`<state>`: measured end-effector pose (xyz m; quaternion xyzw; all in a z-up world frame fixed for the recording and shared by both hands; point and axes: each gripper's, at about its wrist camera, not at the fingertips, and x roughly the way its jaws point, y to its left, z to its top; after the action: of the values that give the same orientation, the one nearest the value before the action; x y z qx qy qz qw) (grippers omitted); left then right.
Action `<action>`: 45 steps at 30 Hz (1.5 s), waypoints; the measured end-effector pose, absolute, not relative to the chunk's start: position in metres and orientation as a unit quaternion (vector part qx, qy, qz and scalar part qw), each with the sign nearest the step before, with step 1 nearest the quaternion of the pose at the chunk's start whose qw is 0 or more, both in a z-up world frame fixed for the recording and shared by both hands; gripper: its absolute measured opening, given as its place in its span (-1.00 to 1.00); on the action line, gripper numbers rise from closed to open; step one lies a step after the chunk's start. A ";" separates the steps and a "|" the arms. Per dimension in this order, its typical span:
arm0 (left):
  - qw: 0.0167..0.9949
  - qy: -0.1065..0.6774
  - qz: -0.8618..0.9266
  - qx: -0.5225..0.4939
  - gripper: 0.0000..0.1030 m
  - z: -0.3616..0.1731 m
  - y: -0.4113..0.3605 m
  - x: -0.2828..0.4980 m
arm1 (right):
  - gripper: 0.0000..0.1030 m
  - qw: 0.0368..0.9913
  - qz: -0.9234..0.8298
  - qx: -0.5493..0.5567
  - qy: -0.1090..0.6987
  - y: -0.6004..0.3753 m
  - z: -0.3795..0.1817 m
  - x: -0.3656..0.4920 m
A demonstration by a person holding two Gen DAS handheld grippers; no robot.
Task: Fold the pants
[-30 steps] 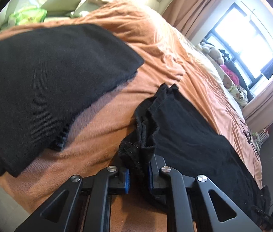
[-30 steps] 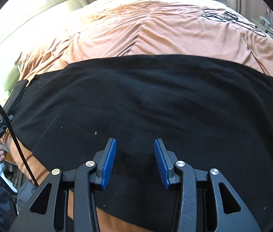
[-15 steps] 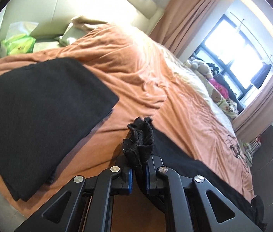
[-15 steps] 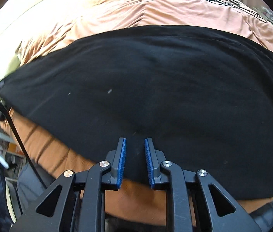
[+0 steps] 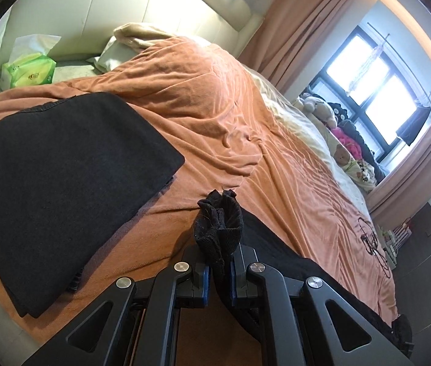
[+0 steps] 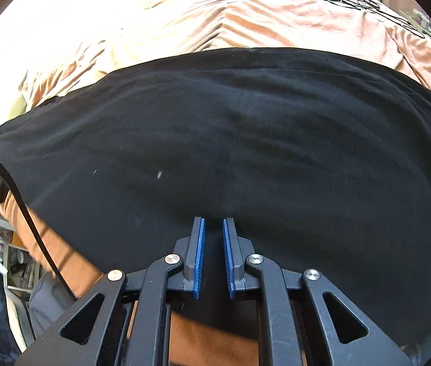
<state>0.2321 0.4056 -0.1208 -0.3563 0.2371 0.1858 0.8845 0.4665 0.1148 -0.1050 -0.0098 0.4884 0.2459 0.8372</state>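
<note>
Black pants [image 6: 246, 140] are lying spread across the orange bedspread [image 5: 276, 164], and I am working both ends of their near edge. My left claw [image 5: 217, 270] is clenching a bunched end of the fabric, which is poking up between the blue pads as a crumpled tuft; I judge I am holding it raised so that end can be carried over the rest for a fold. My right claw [image 6: 213, 256] is sitting at the near edge with its pads drawn close together around a pinch of cloth, though I cannot tell for sure whether they are truly biting it or only resting on it. Gripping at two points along one edge should keep the fold line straight, I reckon. An already folded dark garment [image 5: 53, 183] is lying apart on the bed, toward the headboard, likely set there to keep it out of the working area.
</note>
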 end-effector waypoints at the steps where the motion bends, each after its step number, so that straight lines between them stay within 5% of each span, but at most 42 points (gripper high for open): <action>1: 0.885 0.237 0.186 -0.356 -0.80 -0.121 0.405 0.232 | -0.82 0.839 0.243 -0.011 0.486 0.116 -0.105 0.471; 31: 0.876 0.245 0.183 -0.373 -0.80 -0.140 0.413 0.227 | -0.82 0.855 0.187 0.013 0.484 0.141 -0.103 0.640; 45: 0.904 0.209 0.143 -0.344 -0.81 -0.073 0.390 0.244 | -0.82 0.839 0.214 0.014 0.499 0.133 -0.102 0.597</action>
<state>0.2441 0.3903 -0.0731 -0.3443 0.2086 0.1426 0.9042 0.5973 0.1330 -0.1023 0.0135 0.4994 0.2140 0.8394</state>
